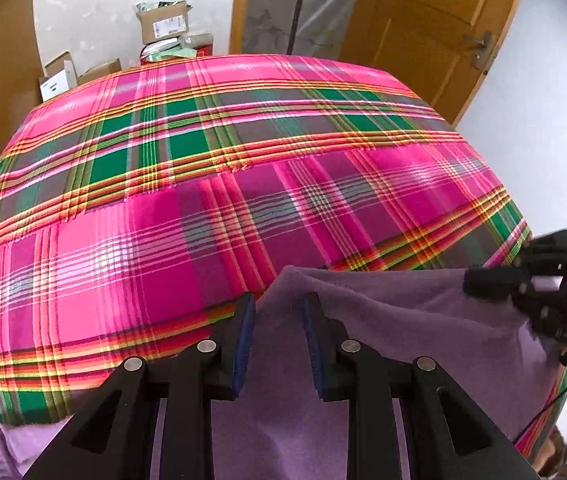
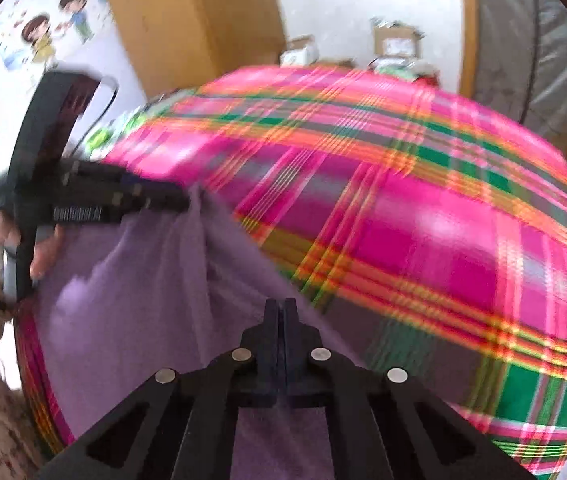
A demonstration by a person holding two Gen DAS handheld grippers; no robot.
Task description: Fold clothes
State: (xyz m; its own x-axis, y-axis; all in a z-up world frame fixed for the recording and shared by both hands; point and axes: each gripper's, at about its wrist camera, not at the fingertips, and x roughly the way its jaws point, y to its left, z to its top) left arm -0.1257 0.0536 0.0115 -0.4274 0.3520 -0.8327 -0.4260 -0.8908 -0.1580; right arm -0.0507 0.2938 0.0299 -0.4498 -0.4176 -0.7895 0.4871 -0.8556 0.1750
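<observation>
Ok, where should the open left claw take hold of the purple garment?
Grip the purple garment at its raised far-edge peak, which sits just ahead of the left claw. Come straight forward from the near side, over the cloth. There the edge lifts off the plaid cover, and the right claw appears to pinch the same edge further right.

purple garment [image 1: 403,320]: soft, matt, fleecy cloth.
plaid cover [image 1: 203,184]: smooth woven cloth with a slight sheen.
left gripper [image 1: 278,320]: matt black plastic, blue pads, shiny metal pins.
door [image 1: 423,20]: glossy wood.
boxes [image 1: 163,22]: dull cardboard.
</observation>
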